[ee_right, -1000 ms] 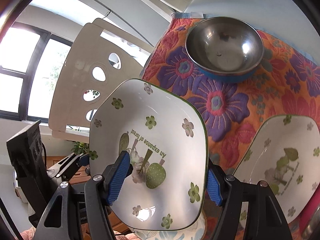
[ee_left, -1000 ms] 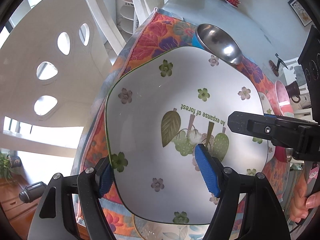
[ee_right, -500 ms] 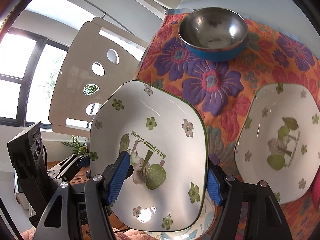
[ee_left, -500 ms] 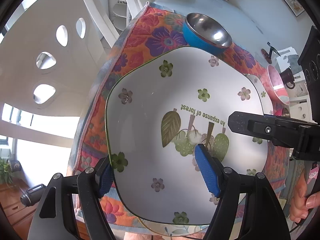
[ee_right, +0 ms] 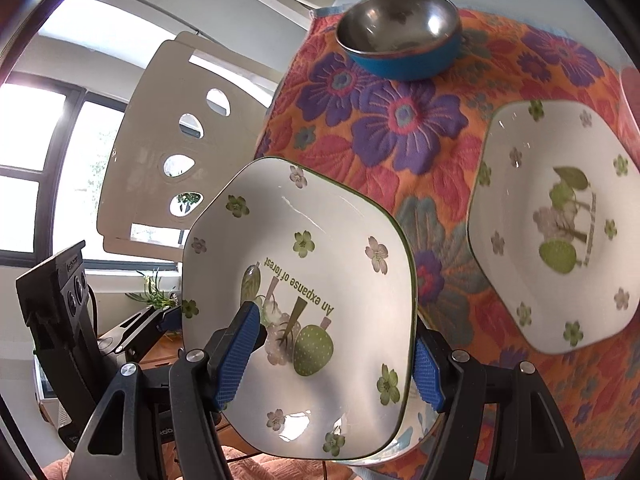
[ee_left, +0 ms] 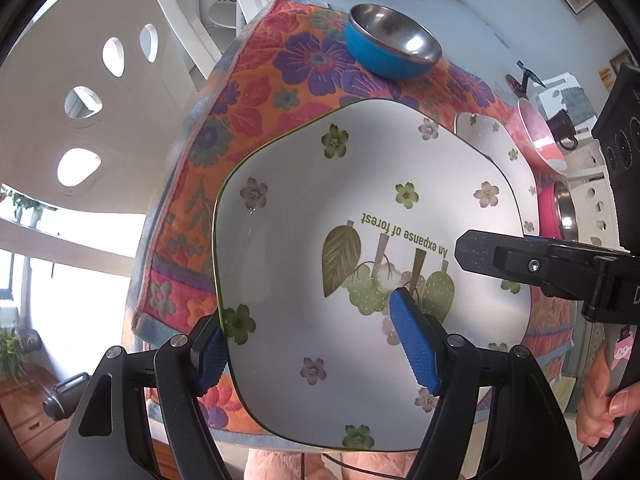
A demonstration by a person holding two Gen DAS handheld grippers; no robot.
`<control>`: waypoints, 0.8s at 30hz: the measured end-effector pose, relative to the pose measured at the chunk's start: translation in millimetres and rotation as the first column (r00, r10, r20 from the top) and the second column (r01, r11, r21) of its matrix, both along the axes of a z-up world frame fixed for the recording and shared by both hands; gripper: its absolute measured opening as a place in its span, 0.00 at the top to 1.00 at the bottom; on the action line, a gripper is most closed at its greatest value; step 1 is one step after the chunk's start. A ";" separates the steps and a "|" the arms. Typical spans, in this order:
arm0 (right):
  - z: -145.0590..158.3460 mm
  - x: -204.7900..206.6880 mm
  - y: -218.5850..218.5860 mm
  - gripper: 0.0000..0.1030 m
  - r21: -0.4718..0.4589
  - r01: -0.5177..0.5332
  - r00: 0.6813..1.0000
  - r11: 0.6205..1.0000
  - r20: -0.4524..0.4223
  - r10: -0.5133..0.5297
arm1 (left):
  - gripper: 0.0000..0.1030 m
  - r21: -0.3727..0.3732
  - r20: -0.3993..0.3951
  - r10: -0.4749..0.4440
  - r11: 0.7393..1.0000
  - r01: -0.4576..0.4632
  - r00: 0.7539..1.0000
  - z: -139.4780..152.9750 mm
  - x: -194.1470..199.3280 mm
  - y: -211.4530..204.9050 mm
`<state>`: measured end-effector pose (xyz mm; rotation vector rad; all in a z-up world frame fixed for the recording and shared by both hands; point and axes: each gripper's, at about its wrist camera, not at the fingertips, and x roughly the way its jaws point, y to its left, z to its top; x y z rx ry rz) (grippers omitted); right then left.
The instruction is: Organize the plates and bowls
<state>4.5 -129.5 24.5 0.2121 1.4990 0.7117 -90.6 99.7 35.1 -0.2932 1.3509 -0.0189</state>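
Observation:
A white square plate (ee_left: 352, 208) with green flowers and "An expanse of forest" print is held in the air over the near edge of the table. My left gripper (ee_left: 316, 344) is shut on its left rim. My right gripper (ee_right: 328, 364) is shut on its right rim; the plate also shows in the right wrist view (ee_right: 320, 264). A second matching plate (ee_right: 560, 224) lies on the floral cloth to the right. A steel bowl with a blue outside (ee_right: 400, 32) stands at the far side, also in the left wrist view (ee_left: 394, 46).
A bright floral cloth (ee_right: 400, 128) covers the table. A pink bowl (ee_left: 540, 140) stands at the far right. White chairs with oval cut-outs (ee_right: 176, 140) stand along the left side. Another plate rim peeks from under the held plate (ee_right: 416, 432).
Both grippers have pulled back and up from the table with the plate between them. The blue bowl and the second plate now look farther away.

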 end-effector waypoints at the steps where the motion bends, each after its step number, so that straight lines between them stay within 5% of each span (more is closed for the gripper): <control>1: -1.2 -2.0 -1.4 0.33 0.001 0.006 1.000 1.000 -0.005 -0.006 | 0.31 -0.001 -0.001 -0.002 1.000 0.002 1.000 -0.7 -0.8 -0.5; 24: -35.4 -36.7 -20.8 0.33 -0.047 0.031 0.995 0.998 -0.097 -0.035 | 0.31 0.003 -0.069 -0.038 0.999 0.038 0.997 -27.1 -29.6 -21.0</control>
